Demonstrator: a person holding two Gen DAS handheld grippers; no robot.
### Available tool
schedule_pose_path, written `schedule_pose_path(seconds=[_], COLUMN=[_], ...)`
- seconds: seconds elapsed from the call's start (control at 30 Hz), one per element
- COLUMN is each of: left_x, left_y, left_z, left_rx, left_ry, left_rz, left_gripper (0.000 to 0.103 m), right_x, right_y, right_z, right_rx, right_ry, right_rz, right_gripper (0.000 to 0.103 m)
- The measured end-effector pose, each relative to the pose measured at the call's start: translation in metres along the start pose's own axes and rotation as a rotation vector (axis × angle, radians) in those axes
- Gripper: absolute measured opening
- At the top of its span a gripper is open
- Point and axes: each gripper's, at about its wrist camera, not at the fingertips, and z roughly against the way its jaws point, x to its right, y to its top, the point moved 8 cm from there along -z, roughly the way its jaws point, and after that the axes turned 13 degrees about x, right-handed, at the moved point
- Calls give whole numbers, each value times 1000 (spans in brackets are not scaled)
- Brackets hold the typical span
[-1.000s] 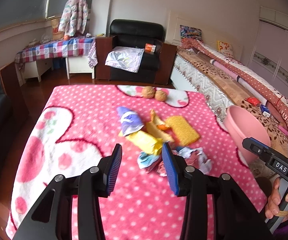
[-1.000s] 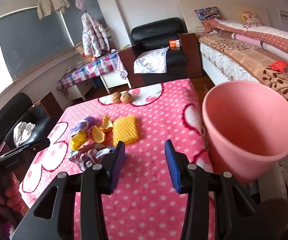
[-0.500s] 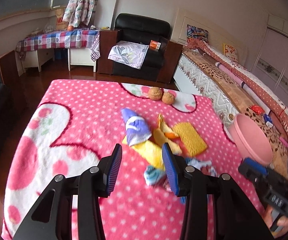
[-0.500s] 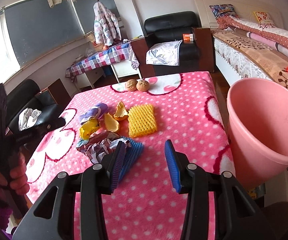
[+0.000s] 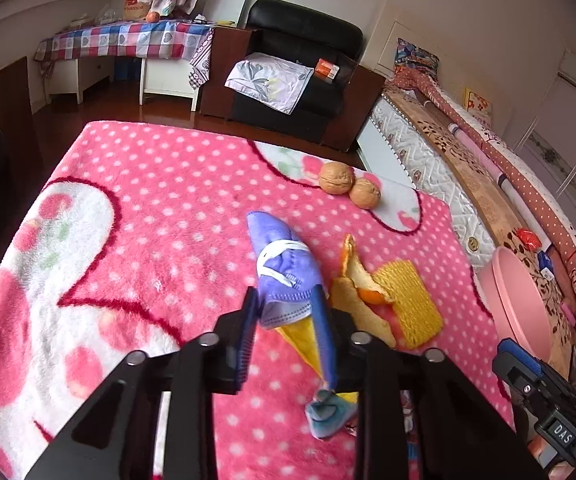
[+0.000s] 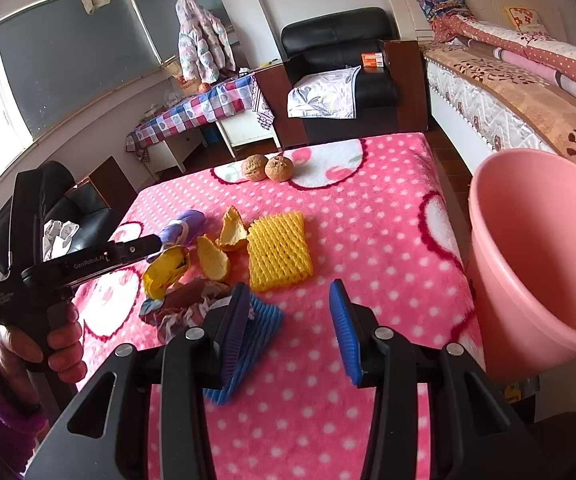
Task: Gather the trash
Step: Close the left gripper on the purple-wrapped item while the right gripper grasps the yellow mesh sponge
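Note:
On the pink dotted blanket [image 5: 160, 208] lies a pile of trash. My left gripper [image 5: 286, 332] is low over it, its jaws closing. The near end of the purple face mask [image 5: 280, 264] and a yellow wrapper [image 5: 299, 336] sit between its pads, with a slim gap still showing on the left side. In the right wrist view its tip [image 6: 156, 242] reaches the mask [image 6: 184, 228]. My right gripper [image 6: 289, 328] hangs open above the blanket with nothing between its fingers. A blue foam net [image 6: 256, 344] lies under its left finger.
Orange peels [image 6: 232, 232], a yellow foam net [image 6: 278, 250] and crumpled wrappers [image 6: 184, 308] lie in the pile. Two walnuts [image 6: 268, 168] sit at the far edge. A pink bucket [image 6: 527, 260] stands at the table's right side, with a bed beyond it.
My left gripper has moved forward and down onto the purple mask, and its jaws have narrowed. My right gripper has drifted over the near side of the table, beside the blue net.

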Motion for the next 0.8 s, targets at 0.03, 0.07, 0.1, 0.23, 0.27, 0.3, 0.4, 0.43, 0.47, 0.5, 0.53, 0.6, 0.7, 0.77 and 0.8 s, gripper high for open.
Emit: schedule_pose_path(seconds=[0.03, 0.07, 0.1, 0.23, 0.27, 0.3, 0.4, 0.43, 0.47, 0.5, 0.53, 0.6, 0.7, 0.77, 0.8], left_x=[-2, -3, -4, -7, -7, -8, -11, -12, -14, -15, -16, -19, -19, -19, -19], left_y=[0, 0, 1, 7, 9, 10, 13, 13, 13, 13, 12, 12, 11, 10, 10], left_z=[0, 0, 1, 12, 17, 20, 29, 32, 34, 36, 38, 41, 43, 44, 44], left_rx=[1, 1, 3, 35, 50, 59, 78, 81, 81, 81, 81, 83, 85, 83, 84], left_ry=[-6, -13, -20, -36, -34, -33, -35, -39, -41, -43, -46, -50, -51, -55, -56], left_rz=[4, 5, 4, -7, -18, -25, -36, -32, -28, -23, -16, -11, -14, -10, -11], left_gripper=[20, 18, 16, 11, 10, 10, 9, 8, 8, 8, 8, 7, 7, 7, 7], right_x=[-2, -3, -5, -12, -13, -13, -14, -13, -12, -10, -9, -5, -1, 1, 2], right_y=[1, 2, 3, 4, 3, 2, 1, 1, 1, 2, 1, 0, -2, -4, -6], right_z=[-4, -8, -10, -28, -33, -39, -53, -58, -61, -65, -68, -74, -81, -84, -86], right_rx=[-5, -11, -15, -40, -51, -66, -92, -100, -103, -106, -110, -123, -136, -151, -163], right_ry=[1, 3, 6, 17, 15, 12, 5, -3, -9, -21, -31, -52, -70, -66, -61], right_rz=[4, 8, 9, 16, 19, 20, 21, 26, 30, 38, 42, 48, 53, 45, 38], right_gripper=[42, 42, 42, 42, 42, 42, 42, 42, 42, 42, 42, 42, 42, 42, 42])
